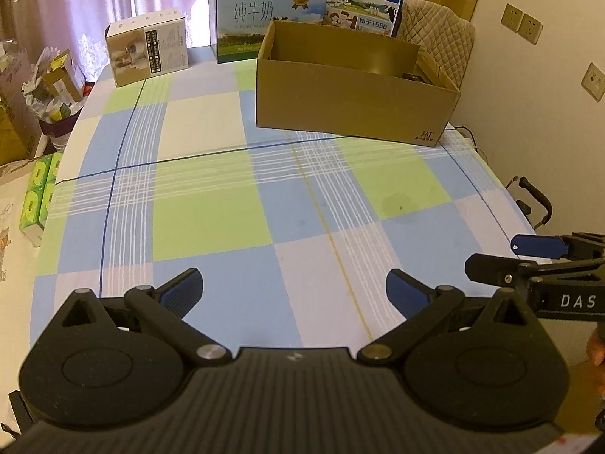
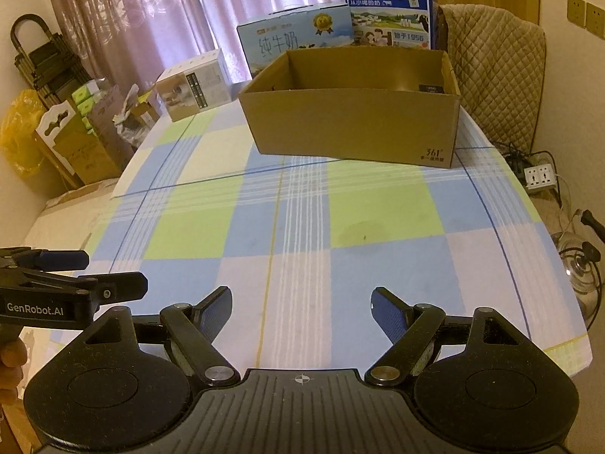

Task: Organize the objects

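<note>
Checked table (image 1: 211,223) fills mid-frame; open cardboard box (image 1: 351,102) sits upper centre-right, a dark item (image 2: 431,87) in its right corner, too small to identify. Milk cartons (image 1: 261,26) and a small white box (image 1: 147,47) stand behind and left of it. Left gripper (image 1: 293,289) and right gripper (image 2: 300,312) both spread wide, empty, low over the near table edge.

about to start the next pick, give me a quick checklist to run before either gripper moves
1. Left gripper open and empty: ok.
2. Right gripper open and empty: ok.
3. Cardboard box open on top: ok.
4. Checked tablecloth free of obstacles between grippers and box: ok.
5. Loose item within reach to pick: not ok, none on the cloth.
6. Room inside the box: cannot tell, only a dark item shows.
</note>
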A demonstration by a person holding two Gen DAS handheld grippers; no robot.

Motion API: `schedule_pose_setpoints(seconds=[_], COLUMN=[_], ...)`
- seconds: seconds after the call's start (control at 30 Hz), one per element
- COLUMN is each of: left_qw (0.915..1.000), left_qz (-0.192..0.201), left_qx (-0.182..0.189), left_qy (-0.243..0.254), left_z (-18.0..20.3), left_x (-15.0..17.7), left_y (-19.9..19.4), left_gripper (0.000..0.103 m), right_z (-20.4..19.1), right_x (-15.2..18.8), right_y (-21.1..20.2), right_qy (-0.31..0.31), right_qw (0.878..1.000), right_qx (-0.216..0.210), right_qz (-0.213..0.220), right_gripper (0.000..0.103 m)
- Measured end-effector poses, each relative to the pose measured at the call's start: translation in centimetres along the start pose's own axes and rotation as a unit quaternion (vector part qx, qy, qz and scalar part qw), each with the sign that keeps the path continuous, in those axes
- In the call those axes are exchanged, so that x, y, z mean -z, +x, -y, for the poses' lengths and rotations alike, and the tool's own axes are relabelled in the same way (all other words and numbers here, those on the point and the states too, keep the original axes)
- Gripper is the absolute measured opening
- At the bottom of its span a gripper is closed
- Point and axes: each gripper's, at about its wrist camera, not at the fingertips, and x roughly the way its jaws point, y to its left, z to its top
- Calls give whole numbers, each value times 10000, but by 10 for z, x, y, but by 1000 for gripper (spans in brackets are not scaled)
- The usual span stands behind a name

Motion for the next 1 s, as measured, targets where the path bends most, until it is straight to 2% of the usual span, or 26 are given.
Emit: schedule_pose_setpoints(seconds=[1.0], left_qw=[10000], left_qz=[-9], left_qx=[-22], left_qy=[43], left_z=[11], left_x=[-1], left_y=[6], left_gripper=[102], right_z=[16], right_x=[1], right_y=[5], right_qy=[146], right_qw=[9998], right_qx=[8], right_qz=[-117], right_gripper=[78])
